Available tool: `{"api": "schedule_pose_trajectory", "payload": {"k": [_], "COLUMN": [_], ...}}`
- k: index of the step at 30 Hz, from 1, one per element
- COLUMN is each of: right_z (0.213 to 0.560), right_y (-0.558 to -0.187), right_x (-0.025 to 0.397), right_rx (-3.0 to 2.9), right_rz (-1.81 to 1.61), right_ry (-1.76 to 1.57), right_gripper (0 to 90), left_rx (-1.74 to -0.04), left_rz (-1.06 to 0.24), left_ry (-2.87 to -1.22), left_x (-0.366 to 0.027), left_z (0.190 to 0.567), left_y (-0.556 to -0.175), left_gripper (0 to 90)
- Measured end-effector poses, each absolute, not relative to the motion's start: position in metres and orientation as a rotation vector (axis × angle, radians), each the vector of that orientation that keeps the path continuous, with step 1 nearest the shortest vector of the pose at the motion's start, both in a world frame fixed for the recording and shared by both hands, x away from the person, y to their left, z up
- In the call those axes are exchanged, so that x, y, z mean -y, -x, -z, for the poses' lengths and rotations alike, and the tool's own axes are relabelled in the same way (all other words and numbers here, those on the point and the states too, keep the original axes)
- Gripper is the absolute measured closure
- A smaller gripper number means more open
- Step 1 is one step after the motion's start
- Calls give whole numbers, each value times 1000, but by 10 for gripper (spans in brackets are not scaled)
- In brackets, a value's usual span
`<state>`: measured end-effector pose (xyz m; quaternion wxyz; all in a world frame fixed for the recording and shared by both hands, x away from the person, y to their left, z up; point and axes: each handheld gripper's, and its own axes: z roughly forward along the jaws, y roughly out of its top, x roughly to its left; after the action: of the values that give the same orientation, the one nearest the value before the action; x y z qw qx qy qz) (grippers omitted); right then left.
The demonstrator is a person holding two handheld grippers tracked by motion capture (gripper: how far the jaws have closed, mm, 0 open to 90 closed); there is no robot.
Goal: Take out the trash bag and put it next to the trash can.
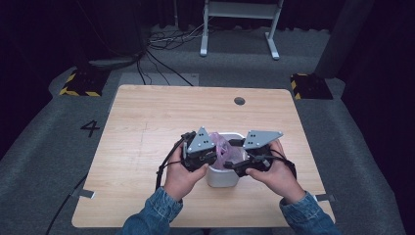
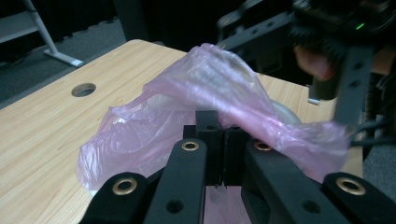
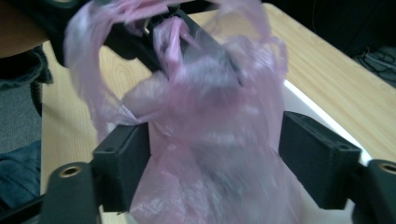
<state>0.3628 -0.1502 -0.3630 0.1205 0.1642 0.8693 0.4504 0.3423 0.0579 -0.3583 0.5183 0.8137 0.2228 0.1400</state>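
Item 1: pink plastic bag. Thin, see-through, crumpled. It sits in and above the mouth of a white bin near the front middle of my desk. In the left gripper view the bag billows up over the jaws and trails off to the right.

Item 2: white bin. Upright on the desk, between my two hands. Its pale rim runs past the bag in the right gripper view.

Item 3: my left tongs. Held at the bin's left side, grey plate on top. In the left gripper view the tongs are clenched, the jaws pressed together with a fold of the bag's film pinched between them.

Item 4: my right tongs. Held at the bin's right side, facing the left pair across the bag. In the right gripper view the tongs are released: the jaws stand wide apart, with the bag hanging loose in the gap. The film lies against the left jaw; I cannot tell whether it touches the other.

Item 5: desk. Light wood, with a round cable hole near the far edge.

Item 6: grey carpet floor, marked with a black number 4 to the left of the desk.
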Motion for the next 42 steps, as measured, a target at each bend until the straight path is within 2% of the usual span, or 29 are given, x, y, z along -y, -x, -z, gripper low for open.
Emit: {"api": "schedule_pose_trajectory", "payload": {"k": [1,2,5,6,7,8,9,10,11,14,17,28,36,42], "right_z": [363,363,364,364,364,364,364,363,362,363,362,357,344,326], "right_y": [-363,-365,-368,-368,-368,-368,-368,-367,-367,-366,-366,-364,-361,-358], "right_x": [150,145,141,141,141,141,141,141,142,144,147,153,158,160], "right_rx": [-2540,-2545,-2596,-2608,-2614,-2616,-2616,-2610,-2606,-2594,-2580,-2544,-2489,-2454], "right_rz": [-1316,-1289,-1268,-1256,-1240,-1232,-1232,-1219,-1218,-1237,-1265,-1305,-1343,-1360], "right_ry": [-480,-489,-493,-489,-483,-481,-481,-480,-485,-511,-534,-561,-554,-529], "right_gripper": [275,336,562,675,752,819,819,870,877,882,883,883,883,882], "left_rx": [-535,-525,-522,-522,-528,-540,-540,-567,-578,-598,-610,-623,-617,-629], "left_rz": [-336,-335,-341,-341,-352,-359,-359,-390,-409,-457,-481,-461,-481,-512], "left_ry": [-1952,-1954,-1955,-1955,-1953,-1944,-1944,-1921,-1915,-1909,-1921,-1931,-1896,-1894], "left_x": [-58,-57,-59,-59,-62,-64,-64,-69,-72,-83,-93,-95,-96,-111], "left_z": [358,358,358,358,359,360,360,361,361,363,368,387,384,377], "left_y": [-342,-341,-339,-339,-339,-339,-339,-339,-338,-334,-331,-333,-331,-325], "left_gripper": [882,882,882,880,873,841,759,659,572,391,326,305,296,280]}}
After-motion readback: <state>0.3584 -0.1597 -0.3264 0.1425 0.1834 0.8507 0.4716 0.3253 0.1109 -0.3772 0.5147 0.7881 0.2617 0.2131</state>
